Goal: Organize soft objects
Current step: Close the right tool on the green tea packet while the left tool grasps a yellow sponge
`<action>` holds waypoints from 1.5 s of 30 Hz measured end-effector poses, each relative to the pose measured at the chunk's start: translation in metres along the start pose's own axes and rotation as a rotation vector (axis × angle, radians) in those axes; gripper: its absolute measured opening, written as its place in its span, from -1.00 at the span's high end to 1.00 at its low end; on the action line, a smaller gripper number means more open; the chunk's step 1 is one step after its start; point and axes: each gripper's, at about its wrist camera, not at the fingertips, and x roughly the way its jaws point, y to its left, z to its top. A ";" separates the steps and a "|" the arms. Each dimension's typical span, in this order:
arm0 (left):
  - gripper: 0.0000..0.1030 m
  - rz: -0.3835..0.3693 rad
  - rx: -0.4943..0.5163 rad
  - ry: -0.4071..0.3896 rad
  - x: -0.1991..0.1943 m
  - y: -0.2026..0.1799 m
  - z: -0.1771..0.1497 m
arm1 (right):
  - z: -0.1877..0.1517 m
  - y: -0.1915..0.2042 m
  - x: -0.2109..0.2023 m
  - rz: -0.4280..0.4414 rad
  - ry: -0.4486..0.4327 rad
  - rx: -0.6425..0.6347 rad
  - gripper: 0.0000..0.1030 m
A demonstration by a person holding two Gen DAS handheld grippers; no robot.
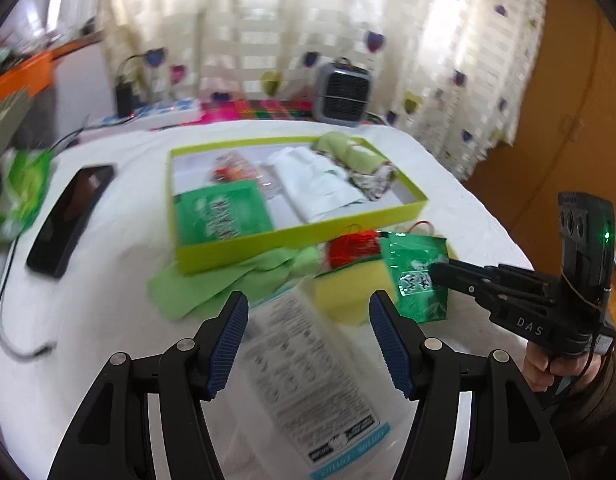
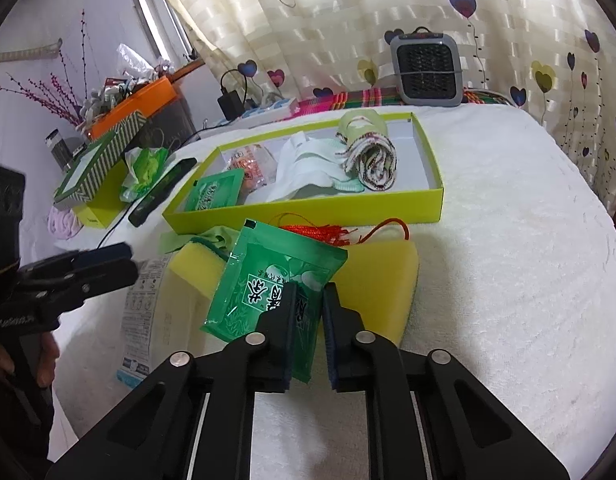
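The right gripper point(image 2: 309, 312) has its jaws pinching the green packet point(image 2: 268, 280), which is lifted over the yellow sponge point(image 2: 381, 276) – just in front of the lime tray point(image 2: 308, 210). The left gripper point(image 1: 308, 340) hovers with jaws spread above a printed plastic pouch point(image 1: 308, 380), nearer than the tray – holding nothing.

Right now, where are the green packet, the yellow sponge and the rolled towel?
green packet point(image 2: 268, 276): right wrist view, printed front.
yellow sponge point(image 2: 381, 276): right wrist view, top face.
rolled towel point(image 2: 371, 160): right wrist view, middle of roll, inside box.
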 end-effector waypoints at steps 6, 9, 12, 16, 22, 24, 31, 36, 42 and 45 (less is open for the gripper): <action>-0.23 -0.042 0.122 0.052 0.018 -0.012 0.010 | -0.001 -0.009 -0.014 0.020 -0.029 0.047 0.87; -0.22 -0.068 0.167 0.073 0.028 -0.020 0.014 | -0.003 -0.013 -0.020 0.017 -0.038 0.064 0.89; -0.22 -0.075 0.179 0.095 0.039 -0.022 0.016 | -0.004 -0.017 -0.025 0.014 -0.050 0.083 0.91; -0.23 -0.086 0.229 0.112 0.048 -0.033 0.018 | -0.007 -0.021 -0.036 0.017 -0.062 0.098 0.92; -0.23 -0.110 0.284 0.148 0.063 -0.048 0.018 | -0.015 -0.030 -0.055 0.021 -0.086 0.128 0.92; -0.22 -0.123 0.286 0.152 0.066 -0.050 0.018 | -0.017 -0.033 -0.059 0.039 -0.090 0.151 0.92; -0.22 -0.137 0.275 0.155 0.069 -0.054 0.018 | -0.031 -0.021 -0.062 0.060 -0.045 0.048 0.92; -0.06 -0.125 0.244 0.163 0.075 -0.052 0.020 | -0.040 -0.026 -0.065 0.054 -0.032 0.055 0.92; 0.00 -0.126 0.231 0.160 0.080 -0.054 0.024 | -0.044 -0.039 -0.073 0.022 -0.042 0.103 0.92; 0.03 -0.121 0.225 0.156 0.081 -0.054 0.024 | -0.045 -0.040 -0.075 0.019 -0.047 0.110 0.92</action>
